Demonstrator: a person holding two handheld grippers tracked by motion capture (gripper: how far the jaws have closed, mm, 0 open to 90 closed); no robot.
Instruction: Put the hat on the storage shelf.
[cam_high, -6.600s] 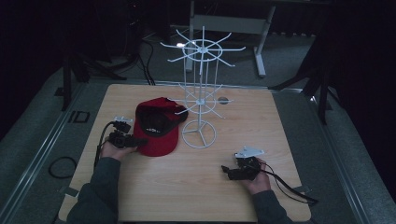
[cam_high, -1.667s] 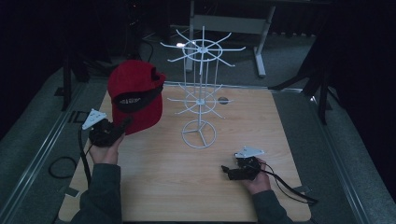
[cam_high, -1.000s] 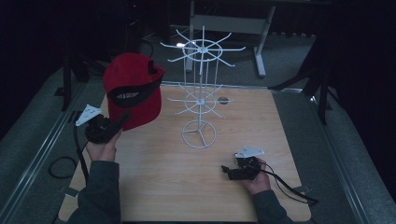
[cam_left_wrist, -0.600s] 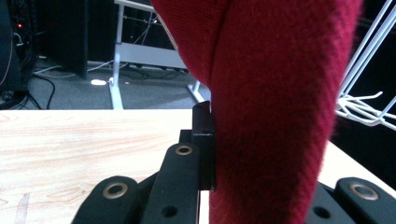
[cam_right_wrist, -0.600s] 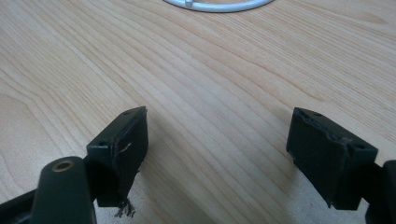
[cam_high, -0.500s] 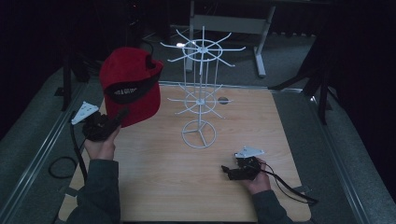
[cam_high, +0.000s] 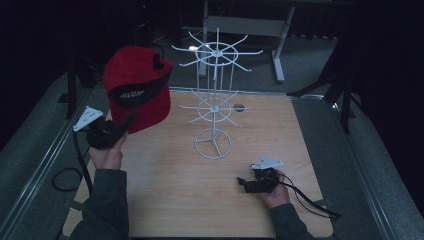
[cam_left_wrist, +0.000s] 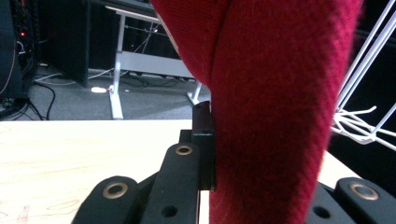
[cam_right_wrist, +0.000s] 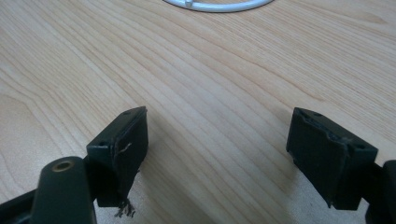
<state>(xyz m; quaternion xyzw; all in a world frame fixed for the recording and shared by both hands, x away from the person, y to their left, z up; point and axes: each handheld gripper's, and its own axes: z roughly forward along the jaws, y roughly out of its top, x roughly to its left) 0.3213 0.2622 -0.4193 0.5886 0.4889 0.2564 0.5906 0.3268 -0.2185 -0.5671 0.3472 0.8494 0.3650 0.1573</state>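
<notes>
While the left gripper (cam_high: 127, 121) clamped one red cap (cam_high: 137, 87), band lettering unreadable, the right gripper (cam_high: 241, 182) lay wide open, empty.

White lettering on red cap (cam_high: 137, 92), illegible

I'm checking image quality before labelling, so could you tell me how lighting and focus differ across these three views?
High view: dim, black surroundings, table evenly lit. Left gripper view: red cap close, soft-focused, background sharper. Right gripper view: bright, wood grain crisp, soft shadows beside the jaws.
</notes>
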